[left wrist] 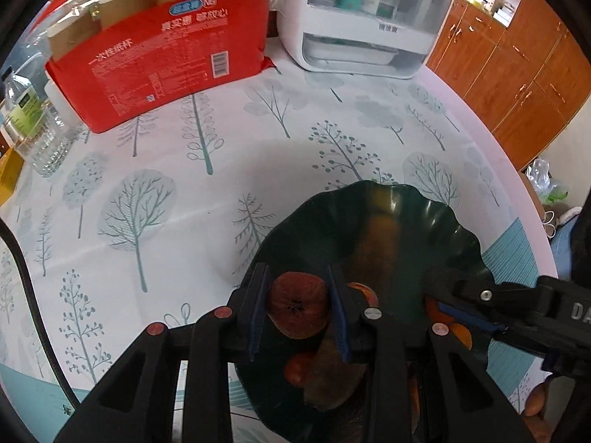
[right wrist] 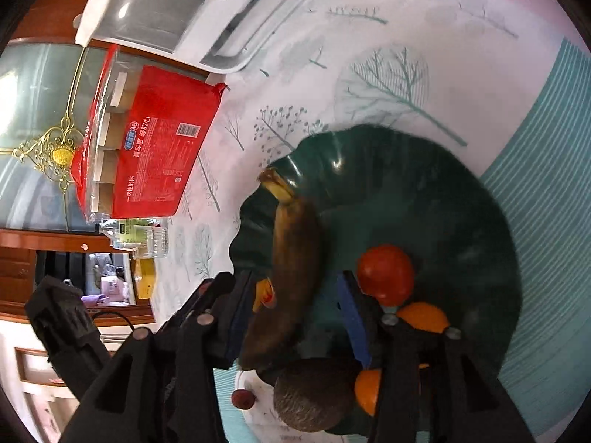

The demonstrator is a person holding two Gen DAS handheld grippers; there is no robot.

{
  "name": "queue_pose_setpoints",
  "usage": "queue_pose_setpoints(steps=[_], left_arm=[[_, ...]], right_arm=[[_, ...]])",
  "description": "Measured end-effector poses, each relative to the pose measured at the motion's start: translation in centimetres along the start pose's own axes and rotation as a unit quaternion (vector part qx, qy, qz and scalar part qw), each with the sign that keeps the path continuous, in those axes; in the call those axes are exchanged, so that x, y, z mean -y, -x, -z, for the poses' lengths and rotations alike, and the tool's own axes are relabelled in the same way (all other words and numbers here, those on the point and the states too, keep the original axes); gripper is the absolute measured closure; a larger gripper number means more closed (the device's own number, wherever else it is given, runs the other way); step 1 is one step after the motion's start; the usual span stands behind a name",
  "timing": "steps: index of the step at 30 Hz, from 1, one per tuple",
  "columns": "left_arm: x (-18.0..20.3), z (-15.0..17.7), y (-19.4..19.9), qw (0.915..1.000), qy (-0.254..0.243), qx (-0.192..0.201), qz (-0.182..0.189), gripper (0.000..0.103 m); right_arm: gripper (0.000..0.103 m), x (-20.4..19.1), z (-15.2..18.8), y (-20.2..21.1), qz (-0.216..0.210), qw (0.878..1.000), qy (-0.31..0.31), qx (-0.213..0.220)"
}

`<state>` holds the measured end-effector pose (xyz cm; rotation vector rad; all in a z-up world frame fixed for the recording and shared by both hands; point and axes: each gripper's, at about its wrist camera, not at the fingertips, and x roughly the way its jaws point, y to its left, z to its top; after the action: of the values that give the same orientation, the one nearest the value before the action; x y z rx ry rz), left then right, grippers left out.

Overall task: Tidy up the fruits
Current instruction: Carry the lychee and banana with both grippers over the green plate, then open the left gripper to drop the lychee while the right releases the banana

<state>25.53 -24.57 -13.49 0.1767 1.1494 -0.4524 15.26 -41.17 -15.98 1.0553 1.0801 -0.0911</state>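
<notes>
A dark green wavy-rimmed plate sits on the tree-print tablecloth. My left gripper is shut on a wrinkled red-brown fruit and holds it over the plate's near left part. Below it lie a kiwi and a small red fruit. My right gripper is open around a browned banana that lies in the plate, with a gap at the right pad. A tomato, an orange and the kiwi lie close by. The right gripper's body reaches in from the right.
A red pack of paper cups and a white countertop appliance stand at the back of the table. A clear water bottle is at the far left. Wooden cabinets lie beyond the table's right edge.
</notes>
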Motion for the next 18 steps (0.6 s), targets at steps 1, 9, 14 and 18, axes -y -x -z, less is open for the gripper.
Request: queue_pose_setpoints(steps=[1, 9, 14, 18], left_arm=[[0.1, 0.0, -0.1, 1.0, -0.001, -0.002, 0.001, 0.073], [0.9, 0.0, 0.2, 0.9999, -0.012, 0.002, 0.009, 0.044], [1.6, 0.2, 1.7, 0.9992, -0.033, 0.021, -0.002, 0.03], [1.7, 0.4, 2.7, 0.999, -0.037, 0.027, -0.003, 0.028]], right_arm=[[0.056, 0.0, 0.0, 0.3, 0.004, 1.0, 0.005, 0.002], [0.056, 0.1, 0.3, 0.3, 0.024, 0.999, 0.025, 0.002], [0.055, -0.4, 0.6, 1.0, 0.037, 0.998, 0.047, 0.014], [0.055, -0.9, 1.0, 1.9, 0.046, 0.996, 0.065, 0.025]])
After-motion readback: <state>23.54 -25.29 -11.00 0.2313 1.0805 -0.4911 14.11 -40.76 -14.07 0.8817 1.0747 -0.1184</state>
